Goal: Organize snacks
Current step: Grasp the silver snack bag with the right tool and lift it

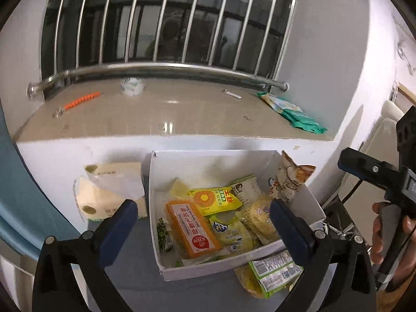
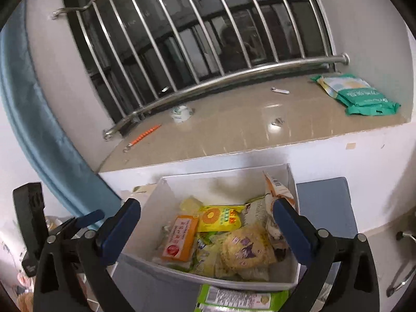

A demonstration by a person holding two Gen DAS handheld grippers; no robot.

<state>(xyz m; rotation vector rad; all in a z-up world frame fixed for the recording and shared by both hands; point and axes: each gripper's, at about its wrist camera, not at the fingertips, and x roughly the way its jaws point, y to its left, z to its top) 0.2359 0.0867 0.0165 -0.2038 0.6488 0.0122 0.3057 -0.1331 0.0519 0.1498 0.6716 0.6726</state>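
Observation:
A white cardboard box stands on a grey surface below a window ledge, also in the right wrist view. It holds several snack packs: an orange pack, a yellow sunflower pack and a pale round-cake pack. A green and yellow pack lies outside the box against its near wall. My left gripper is open and empty above the box. My right gripper is open and empty above the box; it also shows at the right edge of the left wrist view.
A tissue pack stands left of the box. On the stone ledge lie green wipe packs, an orange beaded stick, a small white cup and a small tube. A blue curtain hangs at left.

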